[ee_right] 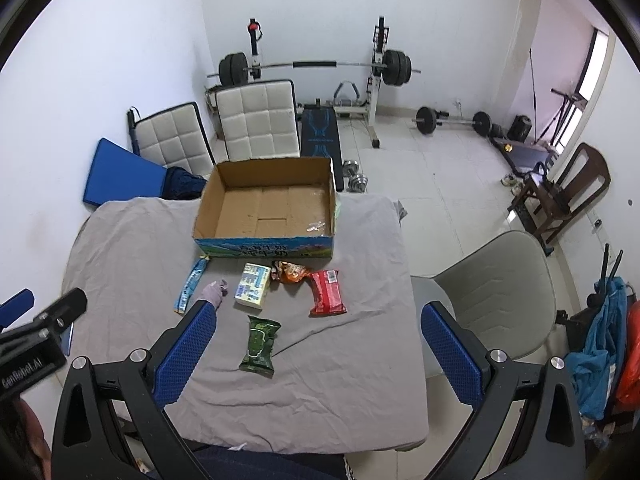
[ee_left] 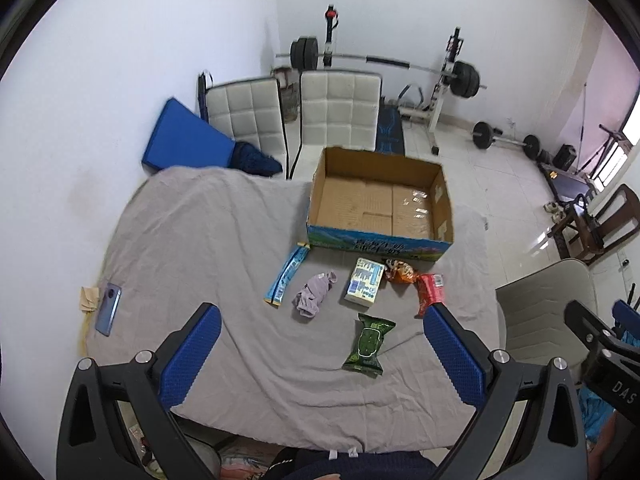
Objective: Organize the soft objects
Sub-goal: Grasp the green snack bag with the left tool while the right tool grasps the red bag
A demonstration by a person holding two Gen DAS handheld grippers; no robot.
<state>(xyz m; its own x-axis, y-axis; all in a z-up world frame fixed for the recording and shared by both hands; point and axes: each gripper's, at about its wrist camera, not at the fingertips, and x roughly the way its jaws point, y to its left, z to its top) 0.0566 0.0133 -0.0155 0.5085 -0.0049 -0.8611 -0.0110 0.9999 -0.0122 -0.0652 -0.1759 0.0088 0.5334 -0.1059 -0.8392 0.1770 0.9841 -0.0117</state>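
From the left wrist, the left tongs point(ee_left: 320, 332) gape wide, gripping nothing, above the grey-clothed bench point(ee_left: 192, 240). The green packet point(ee_left: 367, 345) lies between their tips.

From the right wrist, the right tongs point(ee_right: 318, 330) stand equally wide, empty; the cardboard box point(ee_right: 266, 212) sits beyond the packets.

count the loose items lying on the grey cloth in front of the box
6: blue sachet, purple cloth, tissue pack, orange packet, red packet, green packet nearest.

- "GenRobot.AI" stands in white letters on the black body of the left tool point(ee_right: 24, 368), at the near left.
- "DAS" stands on the black body of the right tool point(ee_left: 618, 386), at the near right.
- Print on the cardboard box point(ee_right: 264, 251) and packets is too small to read.
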